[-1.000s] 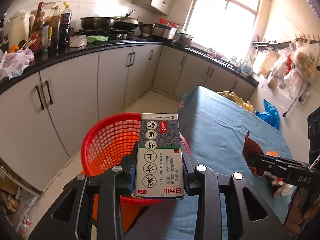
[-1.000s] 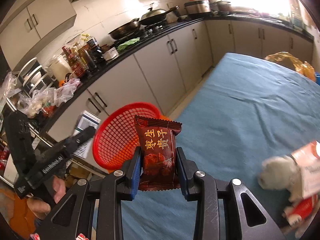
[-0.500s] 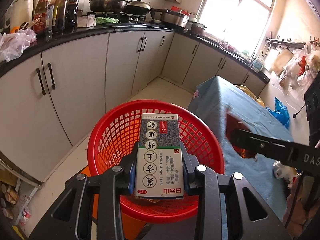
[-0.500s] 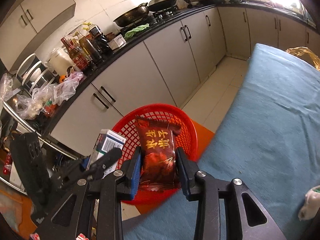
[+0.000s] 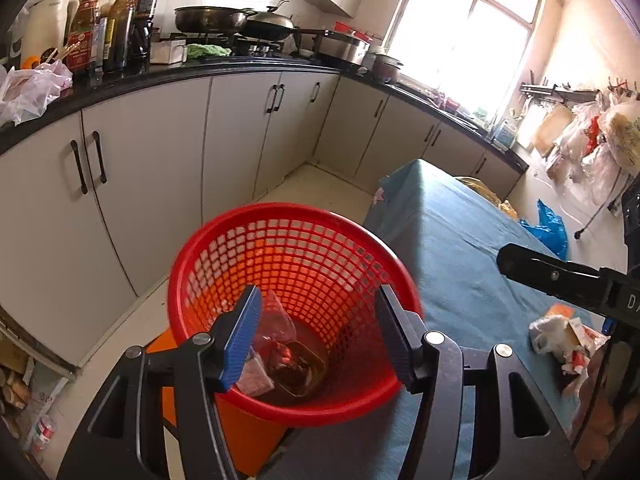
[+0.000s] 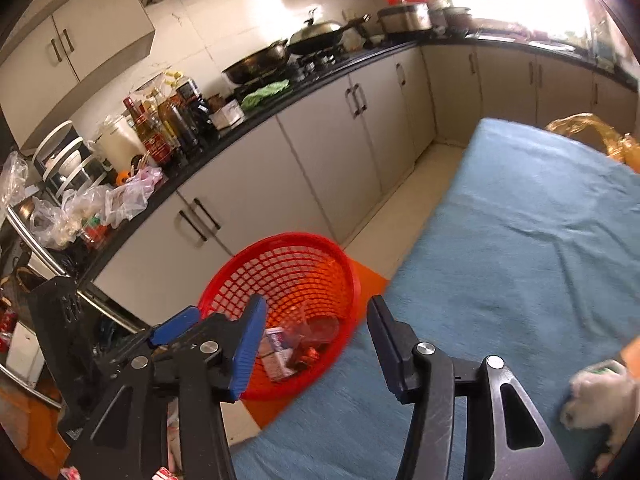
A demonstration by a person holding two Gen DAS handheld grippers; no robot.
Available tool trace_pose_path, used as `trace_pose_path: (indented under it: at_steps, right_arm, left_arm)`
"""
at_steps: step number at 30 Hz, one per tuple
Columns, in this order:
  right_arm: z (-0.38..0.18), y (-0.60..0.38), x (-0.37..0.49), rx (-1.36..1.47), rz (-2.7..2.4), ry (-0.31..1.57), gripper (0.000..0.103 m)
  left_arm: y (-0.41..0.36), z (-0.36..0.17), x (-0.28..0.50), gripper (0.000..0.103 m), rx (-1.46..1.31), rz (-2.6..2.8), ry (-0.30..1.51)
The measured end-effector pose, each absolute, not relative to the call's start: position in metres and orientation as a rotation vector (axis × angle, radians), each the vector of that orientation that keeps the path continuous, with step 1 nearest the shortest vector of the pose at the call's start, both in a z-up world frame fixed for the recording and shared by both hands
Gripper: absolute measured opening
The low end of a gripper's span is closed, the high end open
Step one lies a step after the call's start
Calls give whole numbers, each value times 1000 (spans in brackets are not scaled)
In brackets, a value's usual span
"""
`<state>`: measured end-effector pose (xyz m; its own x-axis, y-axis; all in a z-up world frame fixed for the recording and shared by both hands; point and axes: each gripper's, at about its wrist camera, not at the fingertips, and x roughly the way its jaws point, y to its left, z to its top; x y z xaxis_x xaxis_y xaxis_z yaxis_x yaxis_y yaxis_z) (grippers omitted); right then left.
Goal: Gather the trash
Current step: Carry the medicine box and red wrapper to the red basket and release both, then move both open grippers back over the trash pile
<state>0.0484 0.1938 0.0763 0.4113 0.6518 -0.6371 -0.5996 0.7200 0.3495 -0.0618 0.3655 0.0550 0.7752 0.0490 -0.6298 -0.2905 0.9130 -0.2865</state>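
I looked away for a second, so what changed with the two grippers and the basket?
Both grippers have just opened and let go: the box and snack packet now lie in the red basket. The basket, the blue cloth and the litter on it stayed put.

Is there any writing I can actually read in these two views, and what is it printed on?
"DA": white letters, cut off at the picture's edge, on the black body of the right gripper in the left wrist view.
Sauce bottle labels on the counter: too small to read.
Box in the red basket: print blurred, unreadable.
Wrappers on the blue tablecloth: unreadable.
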Motion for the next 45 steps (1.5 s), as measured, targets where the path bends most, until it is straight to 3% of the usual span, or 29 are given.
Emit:
trace_pose_path:
  at_steps: [21, 33, 45]
  right_arm:
    - [61, 14, 5, 222, 635, 805, 57]
    - [89, -125, 7, 335, 377, 683, 60]
    - [40, -209, 81, 470, 177, 882, 65]
  left_arm:
    - [219, 55, -54, 62, -245, -38, 751]
    - [104, 59, -34, 76, -94, -263, 821]
    - [21, 38, -5, 82, -31, -387, 930]
